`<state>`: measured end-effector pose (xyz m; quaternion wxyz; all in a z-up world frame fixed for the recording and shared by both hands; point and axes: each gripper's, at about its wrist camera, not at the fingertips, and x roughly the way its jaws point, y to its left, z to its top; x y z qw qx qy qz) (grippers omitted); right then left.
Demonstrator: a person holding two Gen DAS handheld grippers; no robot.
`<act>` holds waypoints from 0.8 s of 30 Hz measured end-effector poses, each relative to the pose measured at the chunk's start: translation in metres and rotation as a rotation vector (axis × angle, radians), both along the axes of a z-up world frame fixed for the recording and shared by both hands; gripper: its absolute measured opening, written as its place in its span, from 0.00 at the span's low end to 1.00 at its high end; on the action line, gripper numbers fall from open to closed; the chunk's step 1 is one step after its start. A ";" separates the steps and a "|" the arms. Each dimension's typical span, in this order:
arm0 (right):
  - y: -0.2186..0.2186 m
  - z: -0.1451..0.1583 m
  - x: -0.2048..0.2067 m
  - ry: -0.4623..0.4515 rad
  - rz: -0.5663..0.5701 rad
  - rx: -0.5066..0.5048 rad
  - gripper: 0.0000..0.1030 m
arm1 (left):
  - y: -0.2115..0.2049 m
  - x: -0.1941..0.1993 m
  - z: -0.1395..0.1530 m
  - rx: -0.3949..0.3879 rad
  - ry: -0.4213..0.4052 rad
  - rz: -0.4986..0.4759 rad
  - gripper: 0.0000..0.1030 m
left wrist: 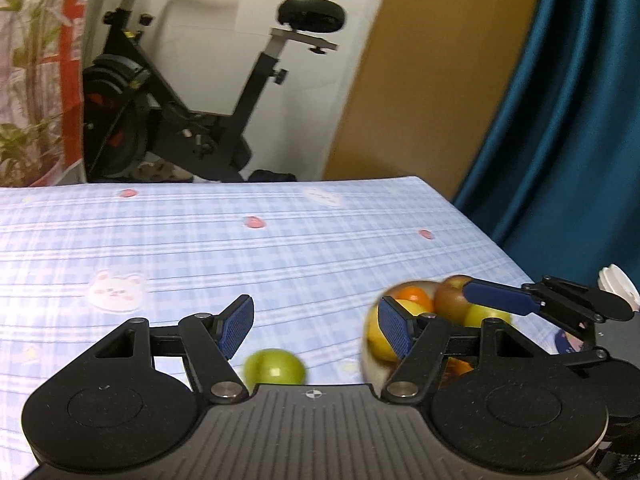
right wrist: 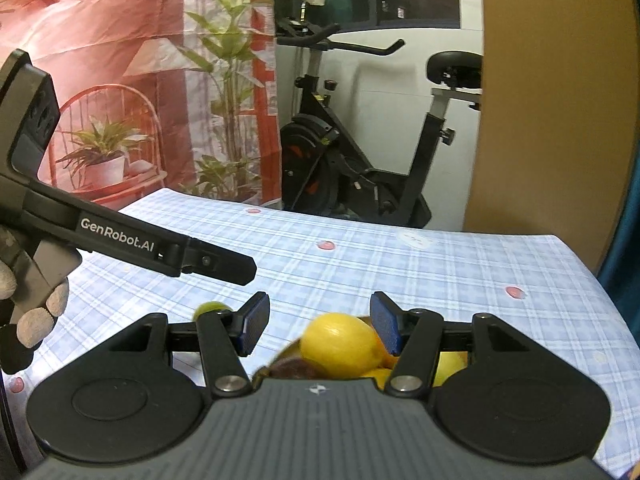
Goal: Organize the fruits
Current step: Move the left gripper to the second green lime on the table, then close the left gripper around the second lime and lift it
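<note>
One green fruit (left wrist: pixel 274 367) lies loose on the checked tablecloth (left wrist: pixel 280 248), near my left gripper (left wrist: pixel 316 330) and just below the gap between its pads. Left jaws stand apart, roughly mid-width, holding nothing. Bowl (left wrist: pixel 370 354) sits to the right of that fruit, heaped: orange (left wrist: pixel 416 296), reddish apple (left wrist: pixel 452 298), yellow and green pieces. My right gripper (right wrist: pixel 318 328) hovers over the bowl with a lemon (right wrist: pixel 340 344) just below and between its pads; jaws part-open, and I see no pad pressing on it, so nothing held there either.

Handling judgement: the green fruit looks round, firm, smooth-skinned, light. It should roll if nudged from one side. Best hold: pads on opposite sides across its widest part, closing evenly and gently enough to avoid bruising. The lemon's waxy skin may slip; take it across the short axis, not by the tapered ends.
</note>
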<state>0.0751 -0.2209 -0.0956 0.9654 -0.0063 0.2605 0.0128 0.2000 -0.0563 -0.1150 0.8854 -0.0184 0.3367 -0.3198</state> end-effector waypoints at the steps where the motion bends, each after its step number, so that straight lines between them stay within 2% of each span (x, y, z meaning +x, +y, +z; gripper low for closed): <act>1: 0.002 0.000 0.003 0.001 0.007 0.000 0.57 | 0.005 0.002 0.000 0.000 0.003 0.015 0.69; 9: 0.025 -0.008 0.032 0.040 0.076 -0.008 0.57 | 0.038 0.017 -0.004 -0.046 0.056 0.094 0.69; 13: 0.044 -0.018 0.048 0.102 0.137 -0.014 0.57 | 0.036 0.018 -0.011 -0.046 0.081 0.070 0.69; 17: 0.068 -0.034 0.062 0.176 0.198 -0.061 0.57 | 0.043 0.019 -0.026 -0.056 0.128 0.050 0.69; 24: 0.075 -0.052 0.081 0.254 0.174 -0.063 0.57 | 0.044 0.021 -0.046 -0.079 0.191 0.007 0.69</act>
